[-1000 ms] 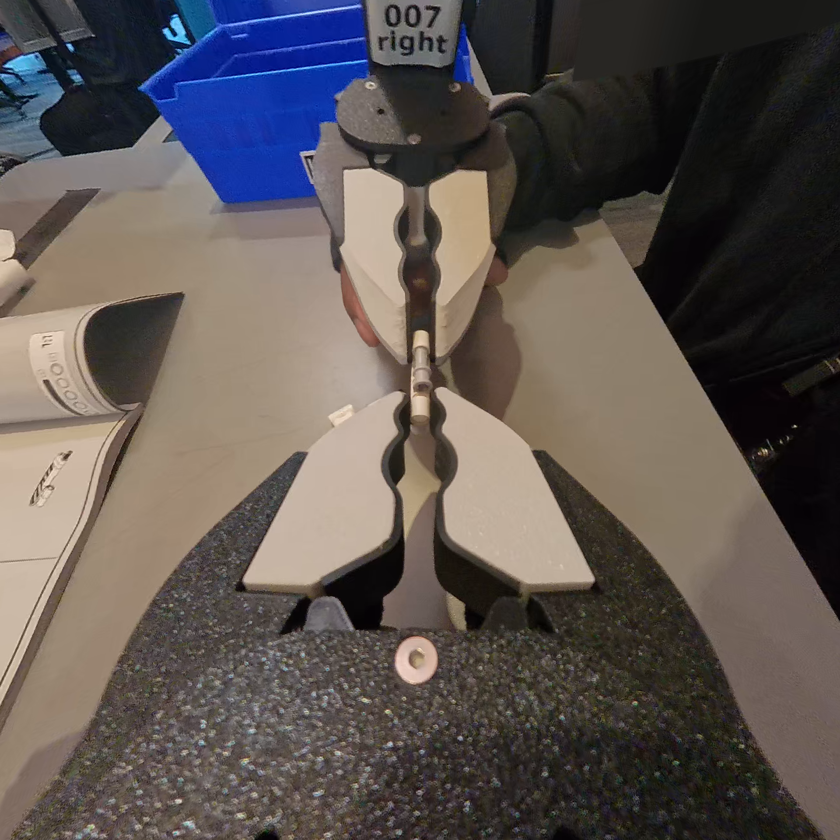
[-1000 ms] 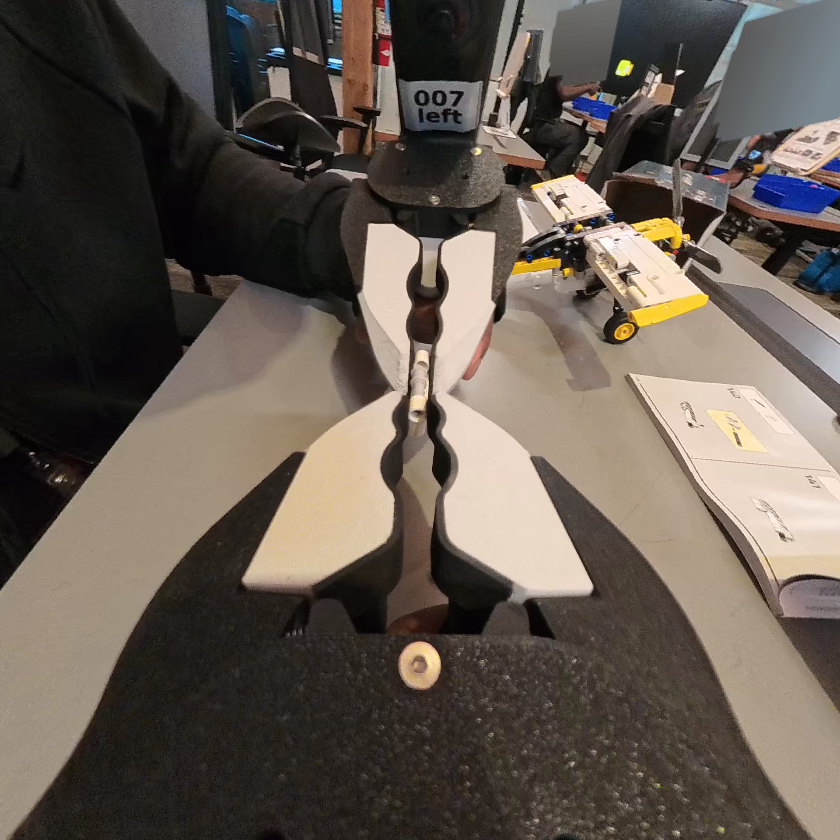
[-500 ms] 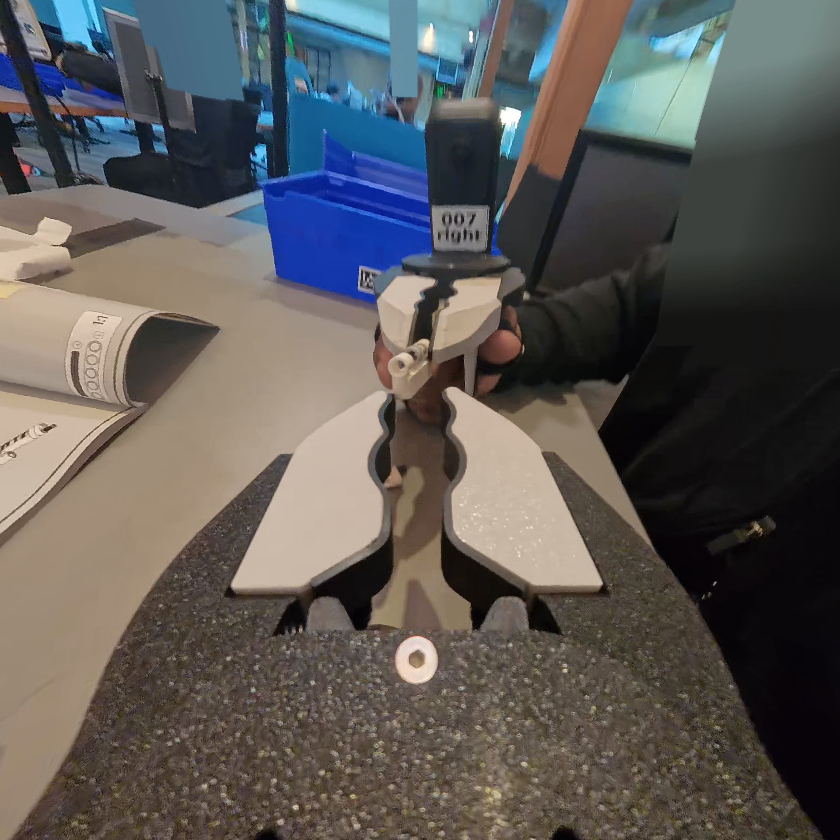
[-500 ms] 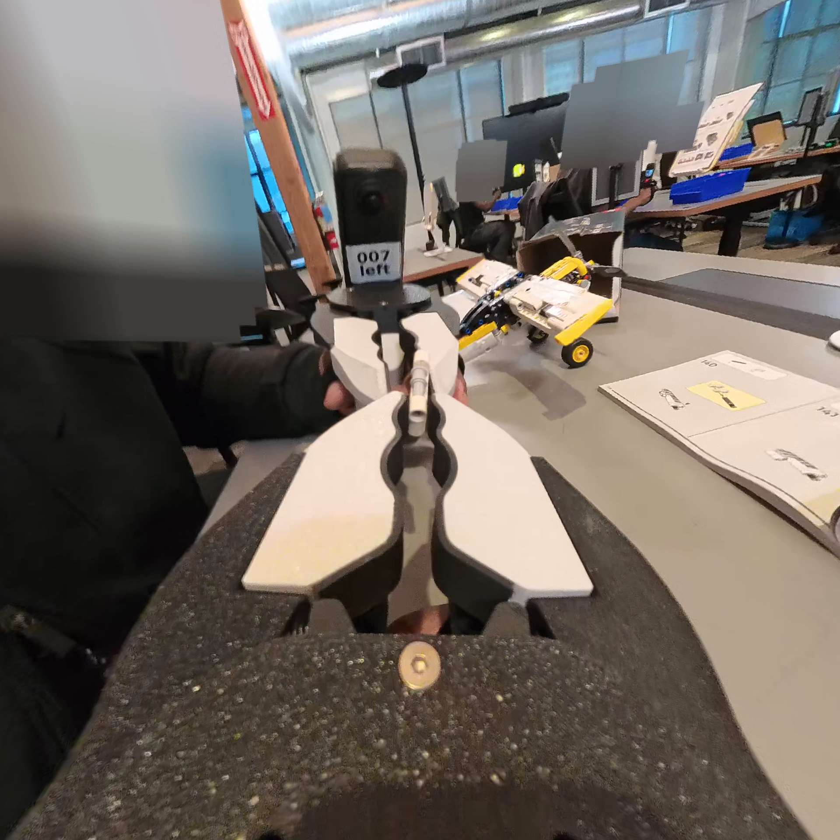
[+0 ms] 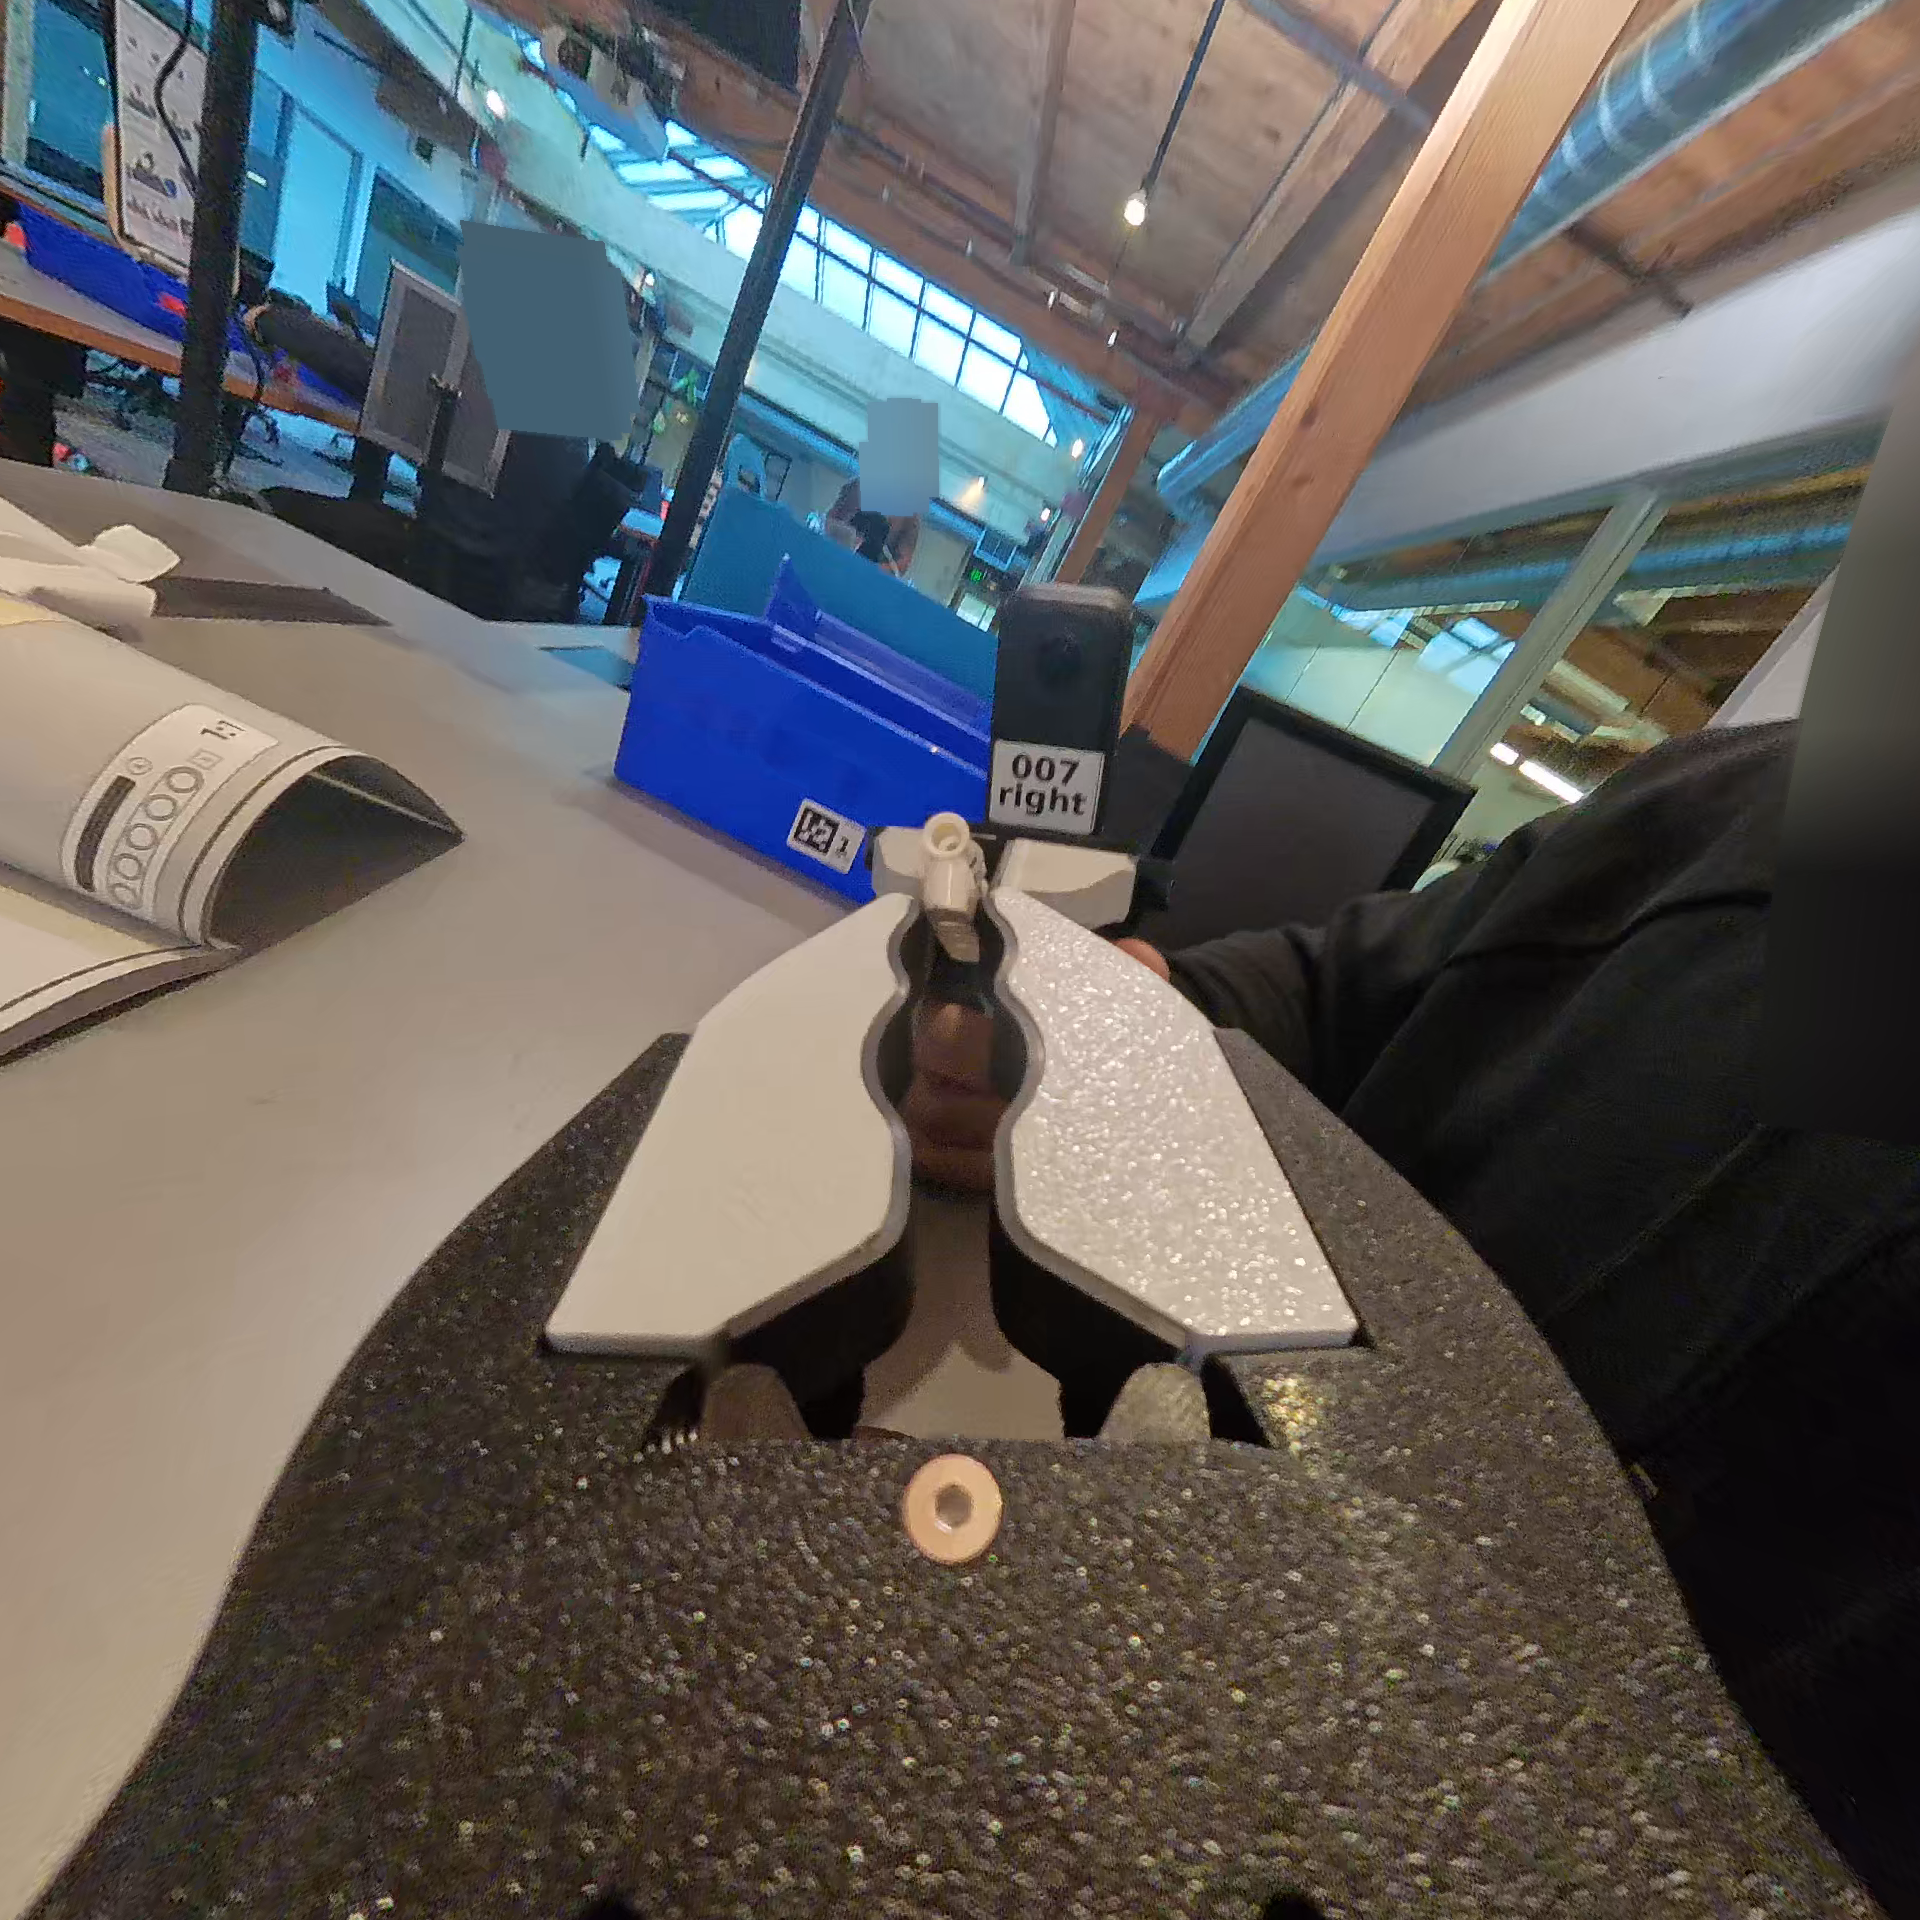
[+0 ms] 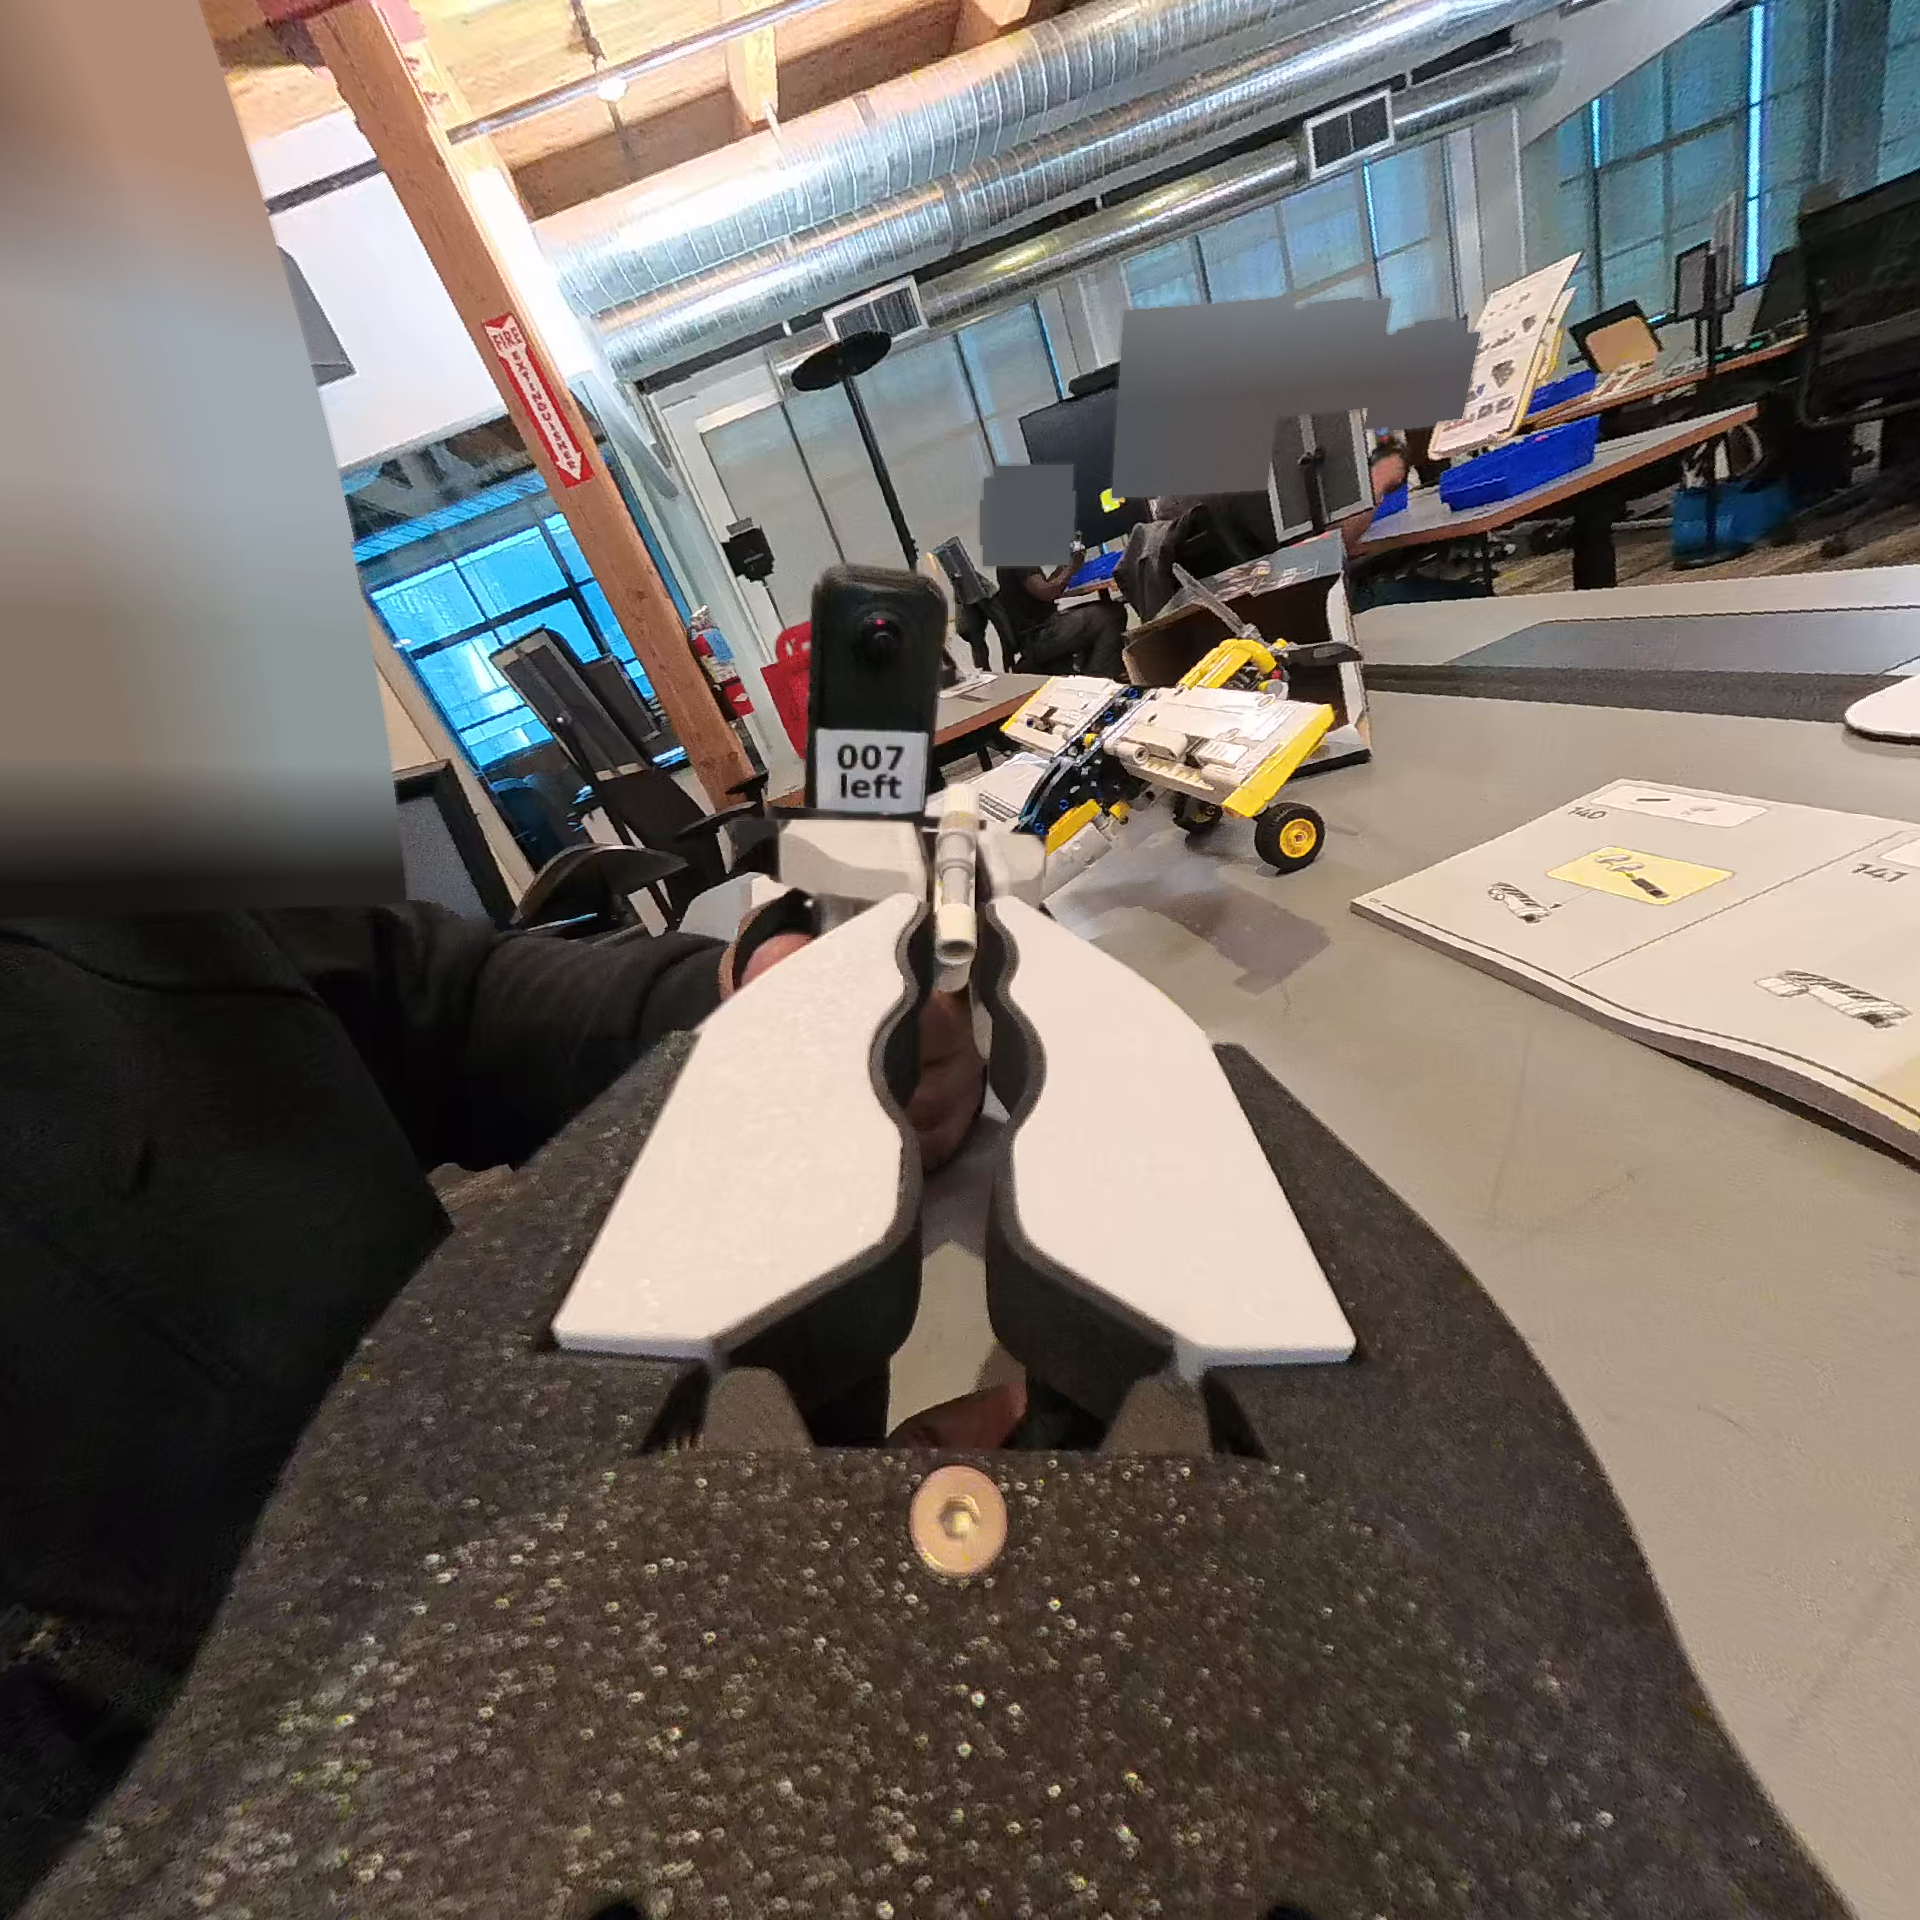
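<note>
Both grippers have lifted off the counter point(image 5: 343, 1039) and tilted up, the left gripper point(image 5: 954, 914) and right gripper point(image 6: 956, 935) now each pinching an end of the small white peg point(image 6: 956, 883) held in the air between them.

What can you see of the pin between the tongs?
The pin is a slim, off-white rod, plastic by the look of it, built of short tubular sections with a hollow end. It is held in the air above the table, nearly upright and slightly tilted. One end sits between the tips of the right tongs and the other between the tips of the left tongs. Both close narrowly on it.
</note>
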{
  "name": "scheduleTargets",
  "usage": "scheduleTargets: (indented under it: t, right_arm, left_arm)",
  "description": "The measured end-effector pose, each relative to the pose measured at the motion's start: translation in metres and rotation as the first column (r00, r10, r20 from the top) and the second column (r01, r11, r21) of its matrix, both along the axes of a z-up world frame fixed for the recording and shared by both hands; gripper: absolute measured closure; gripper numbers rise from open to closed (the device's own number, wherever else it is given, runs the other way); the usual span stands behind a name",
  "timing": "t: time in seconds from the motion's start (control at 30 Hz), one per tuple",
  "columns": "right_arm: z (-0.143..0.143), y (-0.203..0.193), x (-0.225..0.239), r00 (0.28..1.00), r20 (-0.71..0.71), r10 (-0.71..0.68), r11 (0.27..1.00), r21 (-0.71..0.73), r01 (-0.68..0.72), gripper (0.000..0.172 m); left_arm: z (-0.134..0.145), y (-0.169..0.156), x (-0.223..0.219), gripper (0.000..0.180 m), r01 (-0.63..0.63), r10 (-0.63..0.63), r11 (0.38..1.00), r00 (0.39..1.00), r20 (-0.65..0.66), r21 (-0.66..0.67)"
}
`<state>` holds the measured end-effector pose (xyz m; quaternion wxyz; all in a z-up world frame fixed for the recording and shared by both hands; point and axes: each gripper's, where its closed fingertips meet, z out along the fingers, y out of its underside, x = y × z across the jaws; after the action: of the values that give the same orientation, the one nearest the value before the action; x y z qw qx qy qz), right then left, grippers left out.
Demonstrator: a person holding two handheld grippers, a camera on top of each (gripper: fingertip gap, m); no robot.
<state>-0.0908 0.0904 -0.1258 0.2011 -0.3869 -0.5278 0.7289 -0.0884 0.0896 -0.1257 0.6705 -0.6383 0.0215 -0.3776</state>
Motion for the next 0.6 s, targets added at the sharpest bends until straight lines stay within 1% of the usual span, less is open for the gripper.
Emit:
scheduleTargets:
  t: [0.07,0.23,0.27,0.33,0.4,0.43,0.5,0.6]
  right_arm:
    - [0.000,-0.001,0.000,1.000,-0.006,-0.014,1.000,0.003,0.014,0.164]
    - [-0.001,-0.005,-0.001,1.000,-0.008,-0.024,0.999,0.029,0.024,0.163]
    - [-0.002,-0.006,-0.001,1.000,-0.012,-0.023,0.998,0.055,0.023,0.162]
    - [-0.006,-0.009,0.001,0.999,-0.036,-0.013,0.985,0.171,0.019,0.150]
    - [-0.008,-0.011,0.005,0.995,-0.099,0.014,0.942,0.334,0.020,0.143]
    - [-0.010,-0.011,0.007,0.990,-0.138,0.030,0.908,0.418,0.031,0.140]
    - [-0.014,-0.011,0.012,0.976,-0.200,0.084,0.819,0.572,0.047,0.136]
    - [-0.020,-0.017,0.020,0.948,-0.258,0.188,0.701,0.711,0.055,0.134]
  left_arm:
    - [0.003,0.000,-0.001,0.172,0.001,-0.002,1.000,0.999,0.038,0.017]
    - [0.003,-0.002,-0.001,0.173,0.021,-0.021,1.000,0.998,0.056,0.009]
    - [0.003,-0.003,-0.001,0.173,0.034,-0.033,0.999,0.998,0.057,-0.003]
    - [0.004,-0.005,-0.004,0.173,0.053,-0.051,0.998,0.997,0.060,-0.030]
    - [0.003,-0.009,-0.005,0.173,0.096,-0.091,0.993,0.994,0.067,-0.075]
    - [0.001,-0.011,-0.004,0.173,0.133,-0.125,0.984,0.989,0.077,-0.117]
    - [-0.010,-0.015,0.002,0.173,0.221,-0.197,0.947,0.973,0.122,-0.233]
    - [-0.021,-0.021,0.010,0.173,0.306,-0.267,0.898,0.950,0.161,-0.316]
